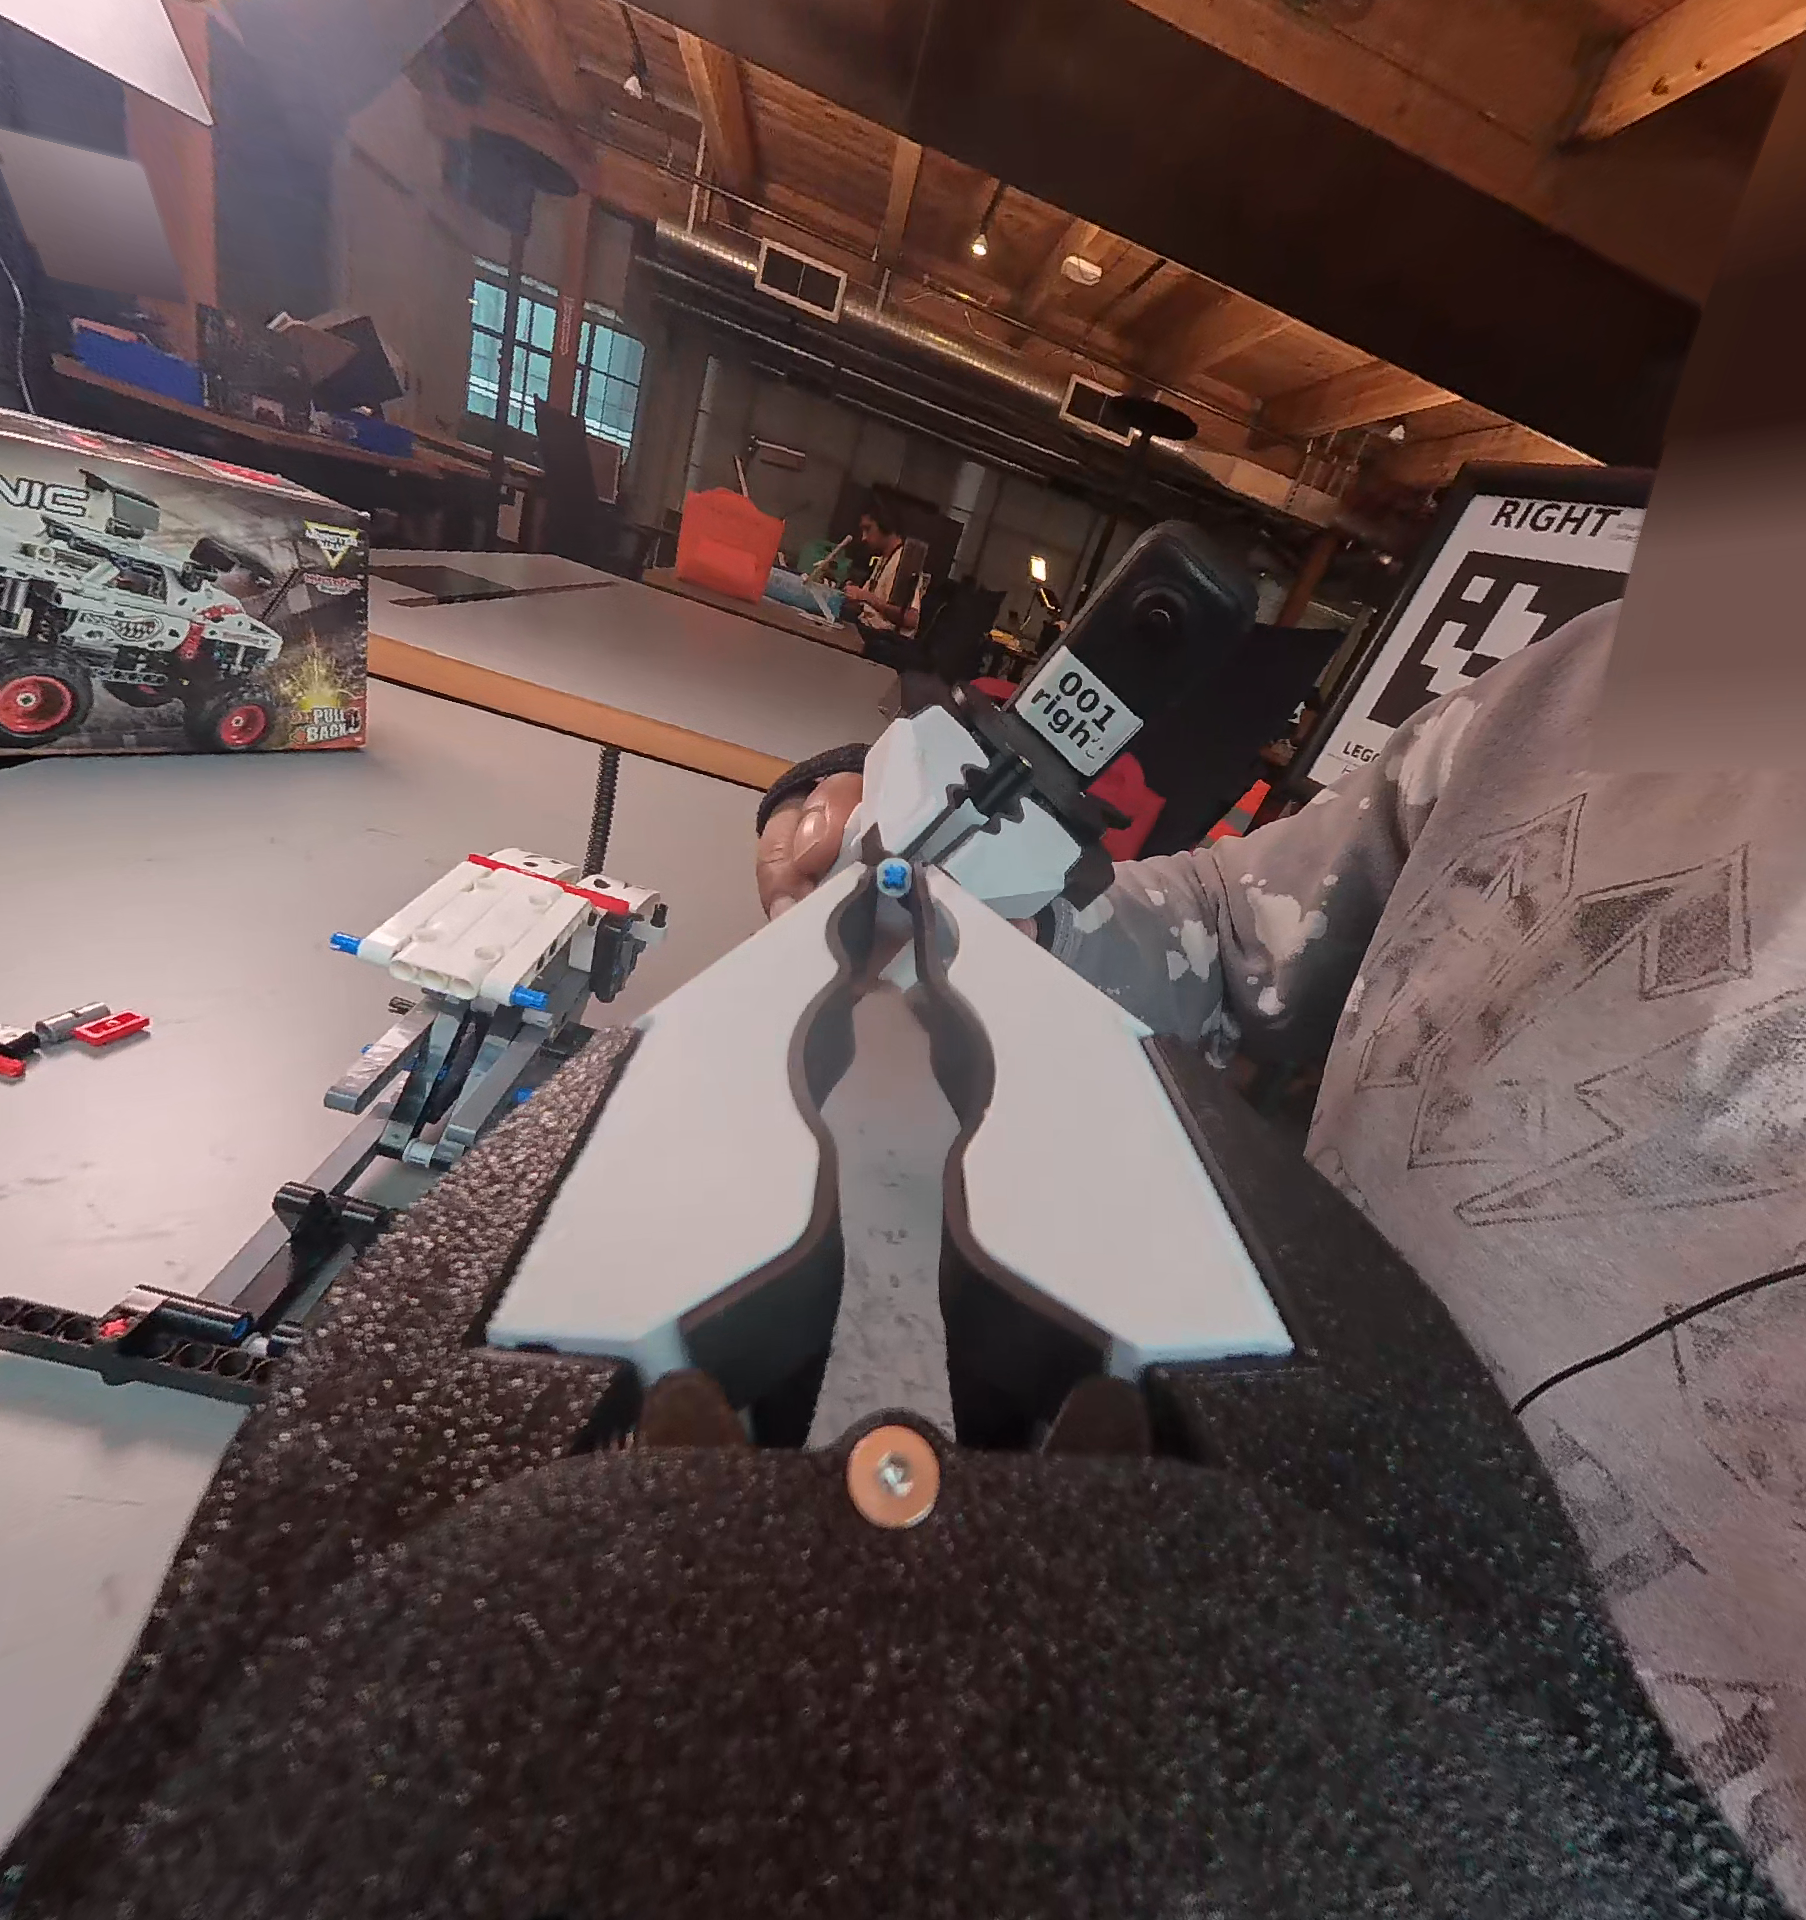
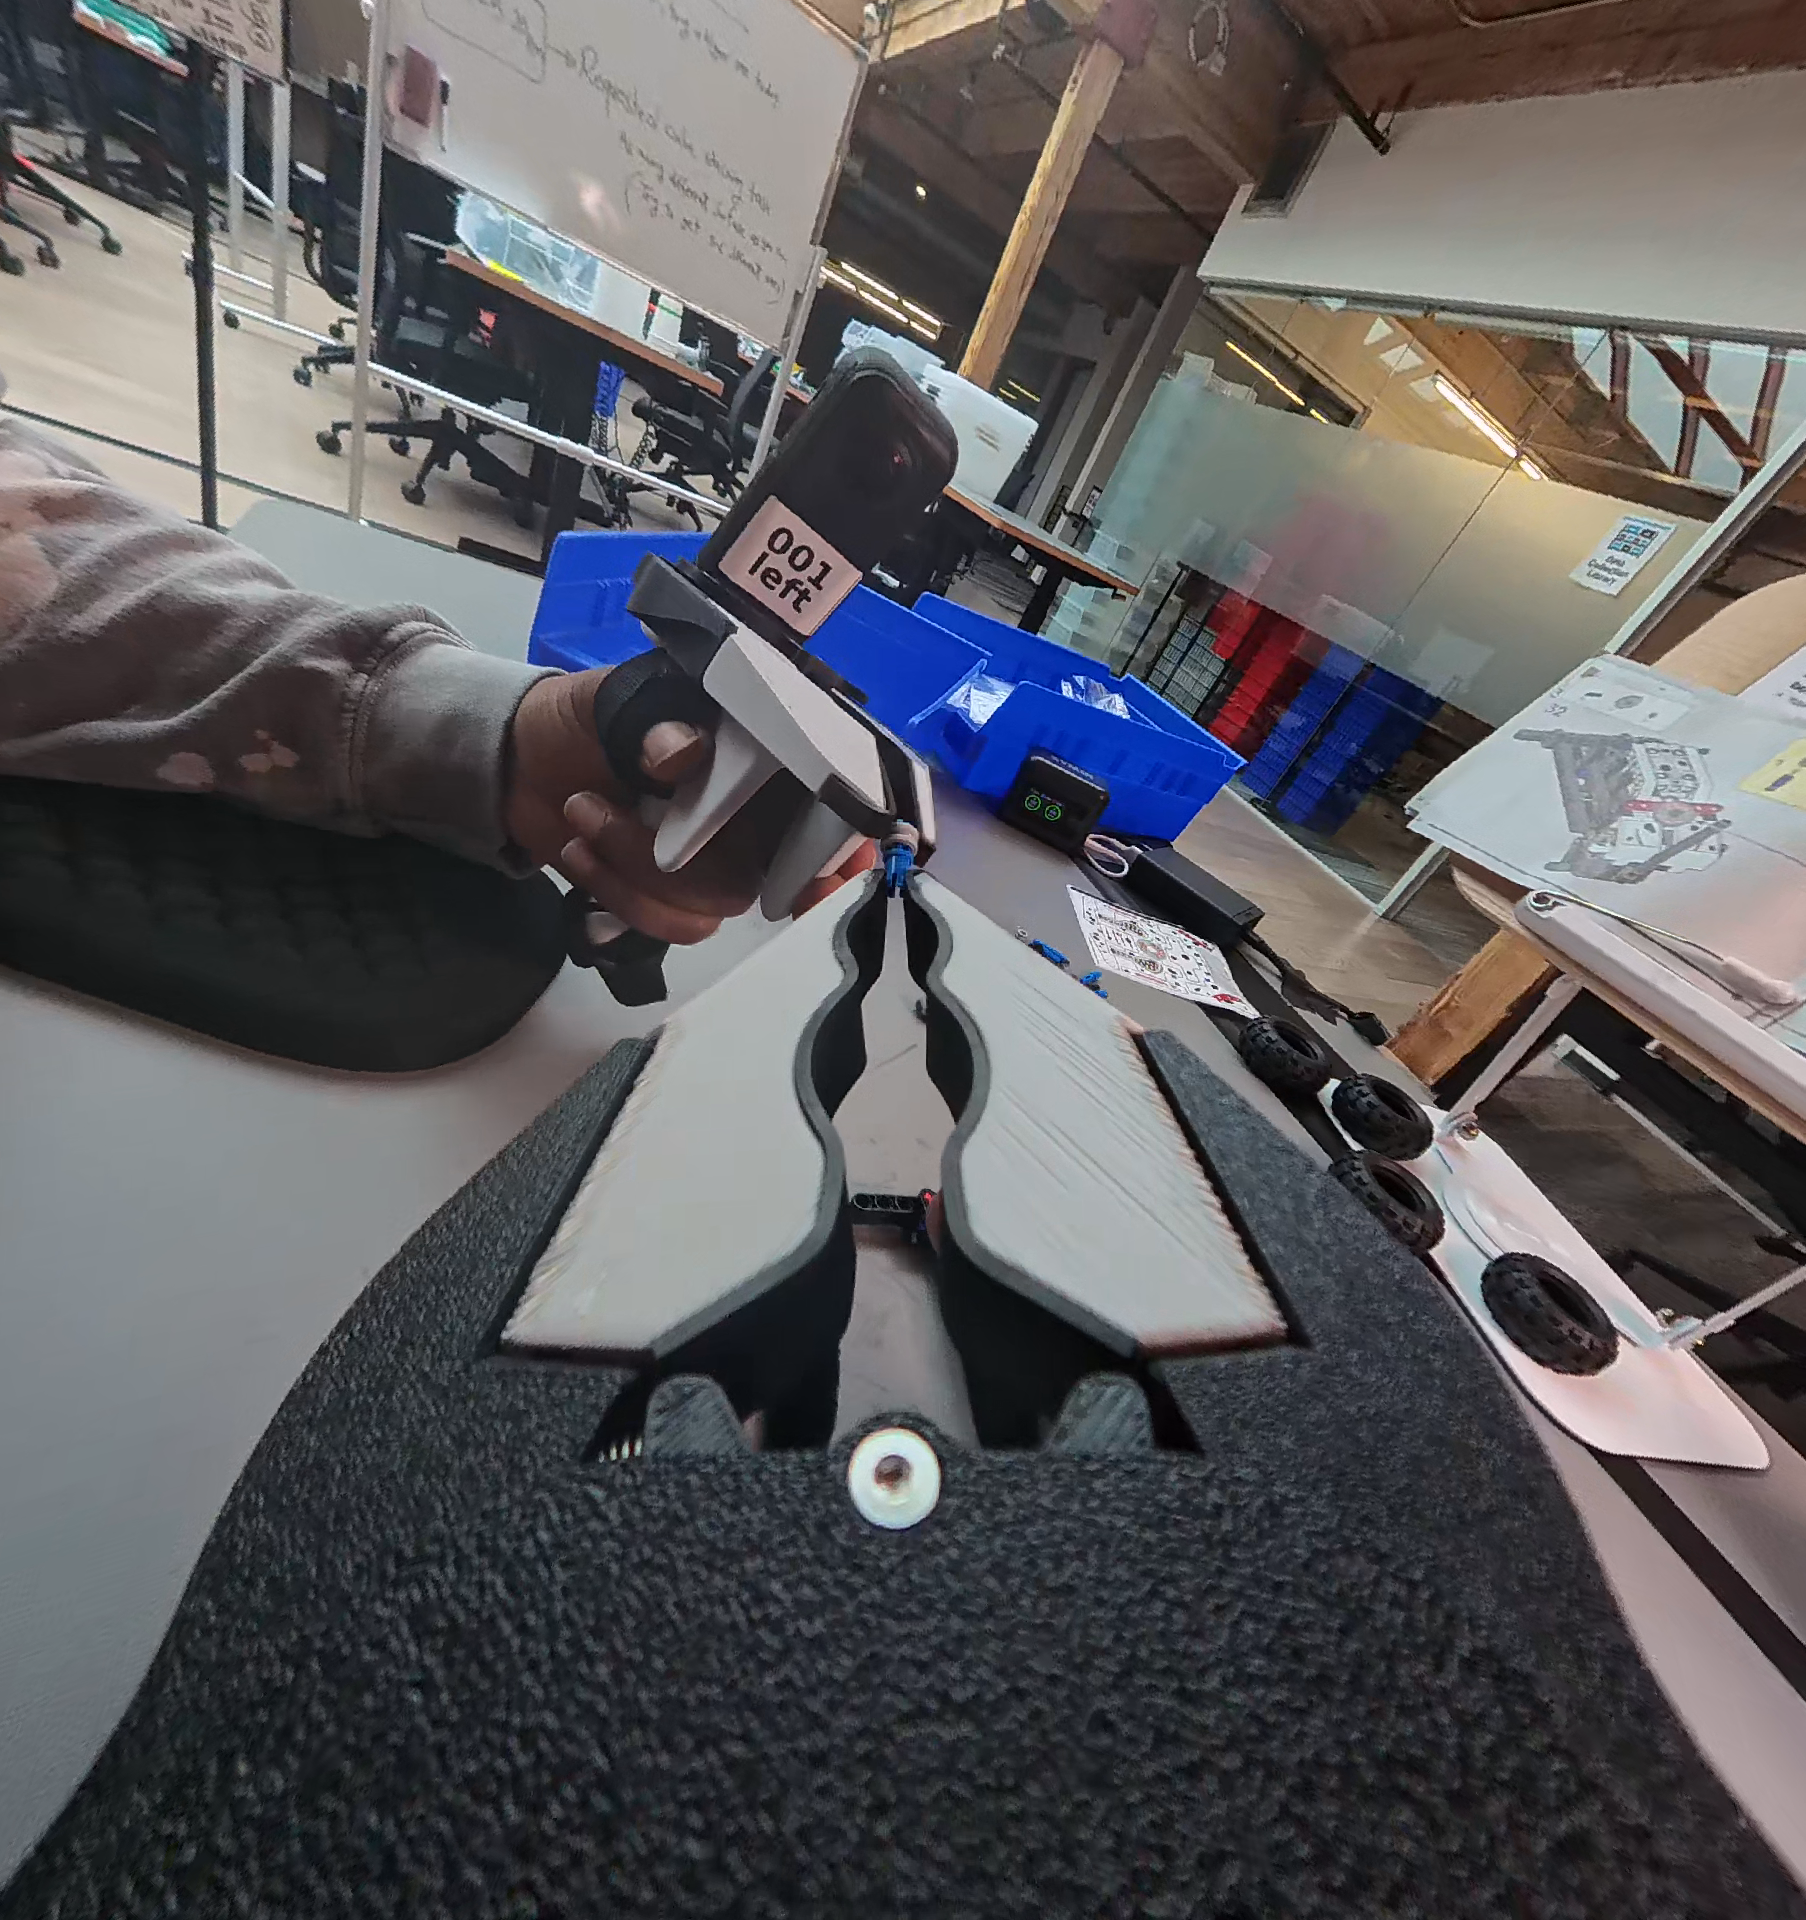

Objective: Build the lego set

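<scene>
My left gripper [image 1: 894,896] and right gripper [image 2: 894,899] meet tip to tip above the grey table [image 1: 151,935]. Between them is a small blue pin [image 1: 894,876], its cross end facing the left wrist view. Both pairs of fingers are closed onto it. In the right wrist view the blue pin [image 2: 894,864] sticks out from my right tips into the left gripper [image 2: 904,836], where a small tan bit shows. The partly built white and grey truck model [image 1: 483,987] stands to the left.
A long black beam [image 1: 120,1340] and small red and grey parts [image 1: 47,1034] lie left of the model, with the set's box [image 1: 151,592] behind. On the right side are blue bins [image 2: 1034,707], black tyres [image 2: 1387,1117], a sticker sheet [image 2: 1153,951], an instruction booklet [image 2: 1657,790] and a black pad [image 2: 234,914]. Left and right tips are no more than a few centimetres apart. The long black beam [image 1: 120,1340] is about equally far from each gripper, around 20 cm.
</scene>
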A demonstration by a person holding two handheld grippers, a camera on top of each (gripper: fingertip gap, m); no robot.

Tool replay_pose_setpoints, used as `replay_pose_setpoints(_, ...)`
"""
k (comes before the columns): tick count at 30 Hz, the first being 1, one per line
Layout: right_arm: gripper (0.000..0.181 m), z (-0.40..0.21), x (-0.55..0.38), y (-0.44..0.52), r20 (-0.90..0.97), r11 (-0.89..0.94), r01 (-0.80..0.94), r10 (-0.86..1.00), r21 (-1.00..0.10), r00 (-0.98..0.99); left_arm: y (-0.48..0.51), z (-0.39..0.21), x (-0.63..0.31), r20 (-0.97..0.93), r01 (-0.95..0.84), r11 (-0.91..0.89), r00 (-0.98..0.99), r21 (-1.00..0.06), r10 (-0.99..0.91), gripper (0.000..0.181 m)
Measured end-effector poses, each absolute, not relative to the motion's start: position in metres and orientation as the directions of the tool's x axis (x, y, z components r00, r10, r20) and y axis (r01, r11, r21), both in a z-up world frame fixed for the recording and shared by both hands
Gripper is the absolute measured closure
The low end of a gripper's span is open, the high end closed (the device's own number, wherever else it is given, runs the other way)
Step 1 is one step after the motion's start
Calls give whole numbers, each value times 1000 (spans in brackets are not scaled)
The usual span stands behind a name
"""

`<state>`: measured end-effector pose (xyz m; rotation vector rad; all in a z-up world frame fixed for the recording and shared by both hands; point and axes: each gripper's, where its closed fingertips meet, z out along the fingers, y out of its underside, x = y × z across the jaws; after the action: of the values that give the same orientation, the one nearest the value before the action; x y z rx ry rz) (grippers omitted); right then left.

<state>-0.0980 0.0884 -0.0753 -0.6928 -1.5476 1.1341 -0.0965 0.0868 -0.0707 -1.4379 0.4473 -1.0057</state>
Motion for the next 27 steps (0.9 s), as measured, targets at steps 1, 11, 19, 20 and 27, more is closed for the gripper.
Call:
replay_pose_setpoints(1, 179, -74, -97, 88, 391, 370, -126, 874, -920, -287, 87, -70, -96, 304, 297, -160, 543, -941, -783, 175)
replay_pose_setpoints(11, 179, -77, -97, 84, 380, 357, -132, 873, -925, -306, 85, -69, -93, 277, 269, -147, 552, -952, -786, 175)
replay_pose_setpoints(19, 168, -67, -100, 83, 382, 347, -168, 882, -923, -275, 81, -53, -96, 330, 398, -131, 486, -908, -810, 176)
replay_pose_setpoints(20, 166, -67, -100, 83, 384, 350, -166, 883, -922, -270, 80, -51, -96, 333, 408, -130, 478, -903, -813, 176)
replay_pose_setpoints(27, 177, -62, -100, 82, 407, 370, -183, 879, -911, -247, 79, -54, -94, 330, 391, -139, 477, -910, -814, 175)
